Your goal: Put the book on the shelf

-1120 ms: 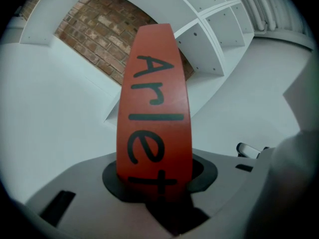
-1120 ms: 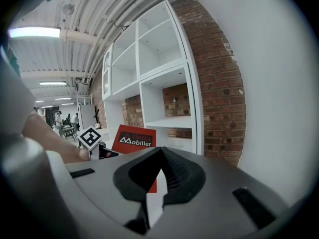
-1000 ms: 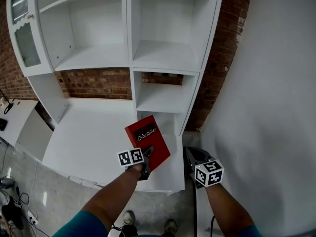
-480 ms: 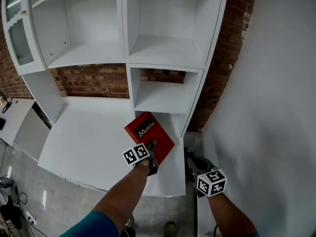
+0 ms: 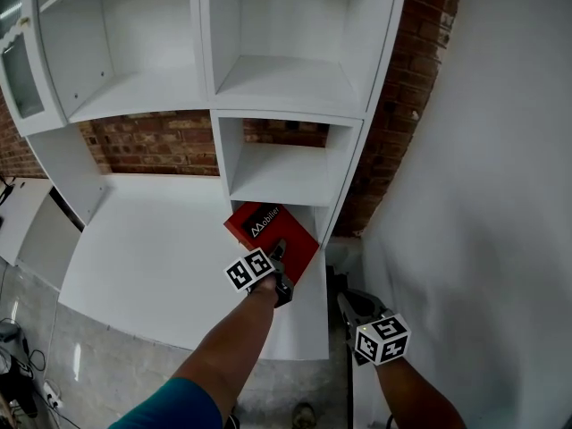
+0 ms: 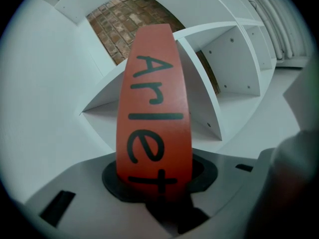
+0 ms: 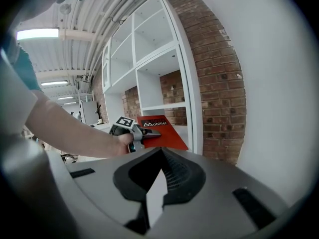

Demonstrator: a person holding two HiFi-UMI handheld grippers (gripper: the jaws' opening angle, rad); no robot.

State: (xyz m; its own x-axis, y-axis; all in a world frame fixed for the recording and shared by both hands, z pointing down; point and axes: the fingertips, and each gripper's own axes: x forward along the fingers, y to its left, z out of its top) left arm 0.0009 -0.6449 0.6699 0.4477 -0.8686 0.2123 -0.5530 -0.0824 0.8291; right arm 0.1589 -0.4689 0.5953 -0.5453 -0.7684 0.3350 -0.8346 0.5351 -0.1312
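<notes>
A red book (image 5: pixel 268 232) with "Mobilier" on its cover is clamped at its near edge in my left gripper (image 5: pixel 279 257), which is shut on it. The book hangs tilted over the white desktop (image 5: pixel 152 257), just below the small lower cubby of the white shelf unit (image 5: pixel 277 186). In the left gripper view the red spine (image 6: pixel 154 108) rises from between the jaws of the left gripper (image 6: pixel 155 183) towards the shelf partitions. My right gripper (image 5: pixel 350 306) hangs lower at the right, shut and holding nothing. The right gripper view looks over the right gripper (image 7: pixel 157 185) at the book (image 7: pixel 167 136).
The shelf unit has wide bays at the left (image 5: pixel 125 92) and narrower cubbies at the right (image 5: pixel 286 79), all bare. A brick wall (image 5: pixel 411 105) and a white wall (image 5: pixel 500 195) close off the right side. A glass cabinet door (image 5: pixel 18 70) stands at the far left.
The left gripper has carried the book forward and up, closer to the lower cubby. The right gripper has dropped slightly and stayed at the right.
</notes>
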